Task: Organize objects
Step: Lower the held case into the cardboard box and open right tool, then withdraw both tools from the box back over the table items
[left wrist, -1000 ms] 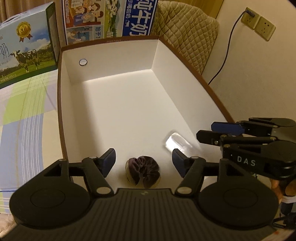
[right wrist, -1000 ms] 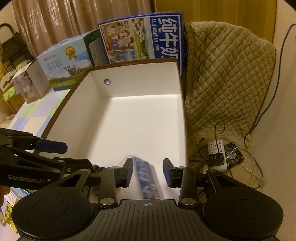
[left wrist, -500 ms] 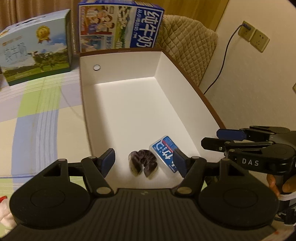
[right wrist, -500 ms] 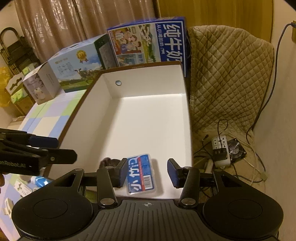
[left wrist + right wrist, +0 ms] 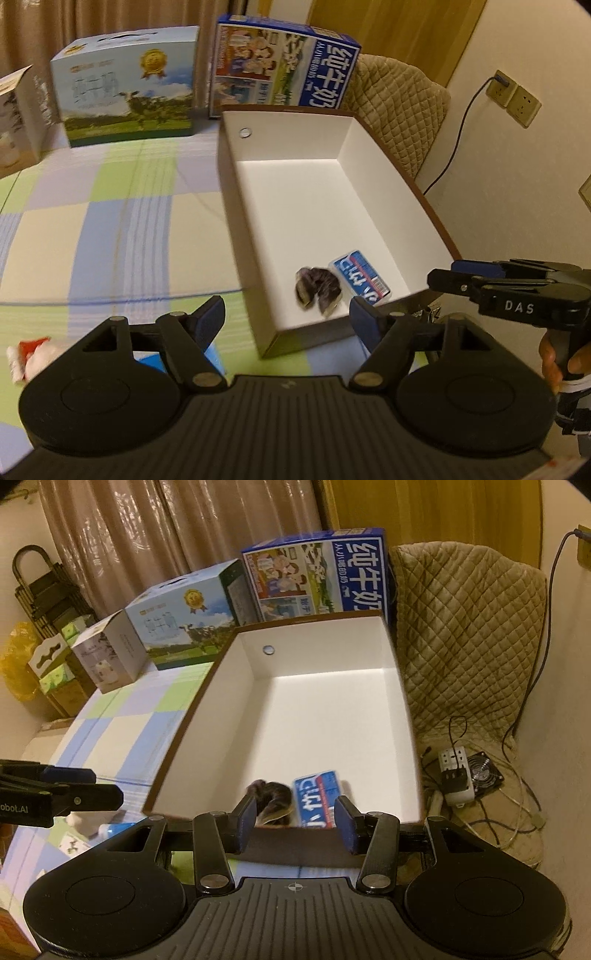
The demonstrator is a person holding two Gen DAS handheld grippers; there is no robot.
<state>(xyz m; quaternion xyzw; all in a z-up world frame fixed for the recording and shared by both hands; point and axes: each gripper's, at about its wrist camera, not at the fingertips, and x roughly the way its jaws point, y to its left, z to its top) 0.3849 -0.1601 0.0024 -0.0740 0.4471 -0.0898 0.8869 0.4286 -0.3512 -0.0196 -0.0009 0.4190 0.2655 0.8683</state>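
A: What lies in the white box (image 5: 369, 206), and where?

B: Two things, both on its floor at the near end. A dark scrunchie (image 5: 317, 290) sits by the near wall; a blue-and-white packet (image 5: 359, 277) lies flat just beside it, on the side toward the box's right wall. The rest of the floor is bare white, and a small round hole (image 5: 245, 132) shows in the far wall.

A: How do the tools stand against the box?

B: The left gripper (image 5: 286, 317) hangs above and before the near left corner, its jaws wide apart and holding nothing; they have just been opening further. The right gripper (image 5: 295, 821) hangs over the near wall, jaws moderately apart and empty, with the scrunchie and packet seen beyond the gap, untouched; these jaws too have opened lately.

A: And around the box?

B: It rests on a checked cloth (image 5: 122, 221). Behind its far wall stands a blue milk carton box (image 5: 284, 74), with a cow-printed box (image 5: 129, 85) to that one's left. A quilted chair cover (image 5: 465, 627) rises beside the right wall, and a power strip (image 5: 456, 771) lies on the floor below it.
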